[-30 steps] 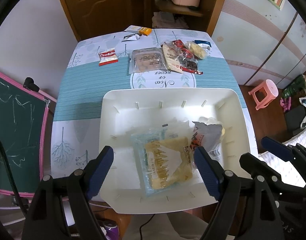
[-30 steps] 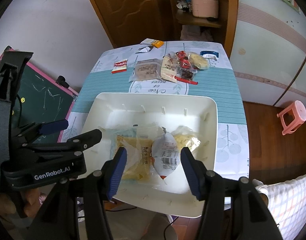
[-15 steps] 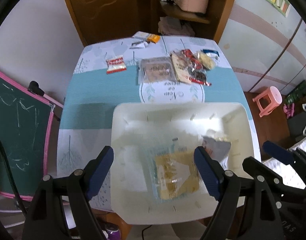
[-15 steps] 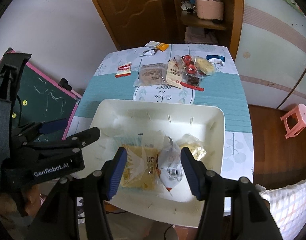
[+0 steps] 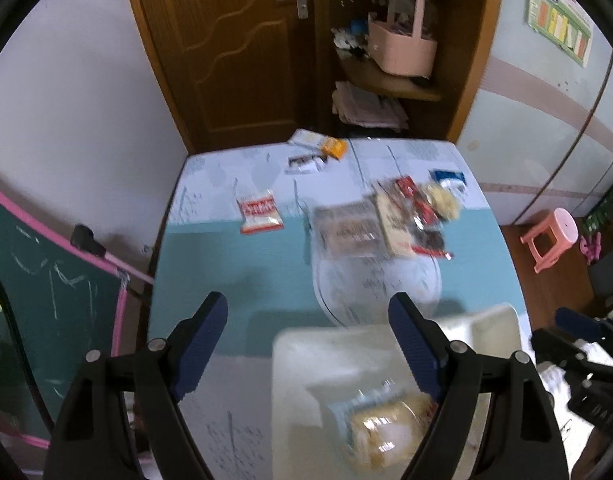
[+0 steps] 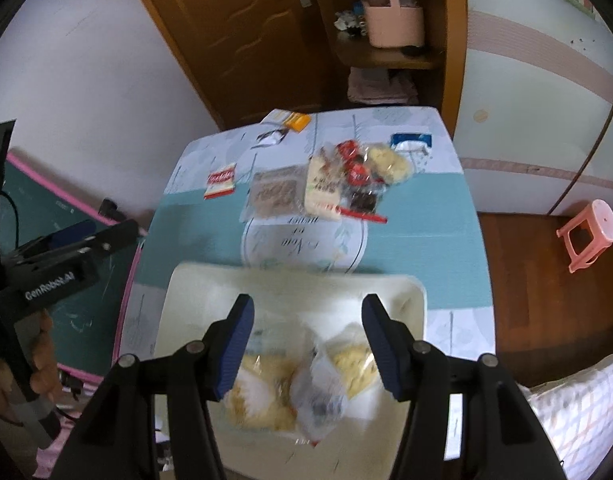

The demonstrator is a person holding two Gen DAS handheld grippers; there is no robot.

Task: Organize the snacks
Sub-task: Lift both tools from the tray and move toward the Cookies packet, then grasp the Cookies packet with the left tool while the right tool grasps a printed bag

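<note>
A white tray (image 6: 194,300) sits at the table's near end and holds a yellow snack bag (image 6: 262,392), a silvery packet (image 6: 318,396) and a small yellow pack (image 6: 356,368). The tray also shows in the left wrist view (image 5: 306,360). My left gripper (image 5: 308,346) is open and empty, above the tray's left edge and the teal cloth. My right gripper (image 6: 306,344) is open and empty above the tray. Loose snacks lie at the far end: a red-white packet (image 5: 260,212), a clear brown biscuit pack (image 5: 346,232) and a pile of red and yellow packs (image 5: 418,208).
The table has a teal and white cloth (image 5: 234,264). An orange-white box (image 5: 322,144) lies at its far edge. A green chalkboard with a pink frame (image 5: 46,300) stands left. A wooden door and shelf stand behind. A pink stool (image 6: 588,232) stands right.
Both grippers have risen and tilted up toward the far end of the table. The left one has also swung left, so the tray now sits low and right. Both stay open.
</note>
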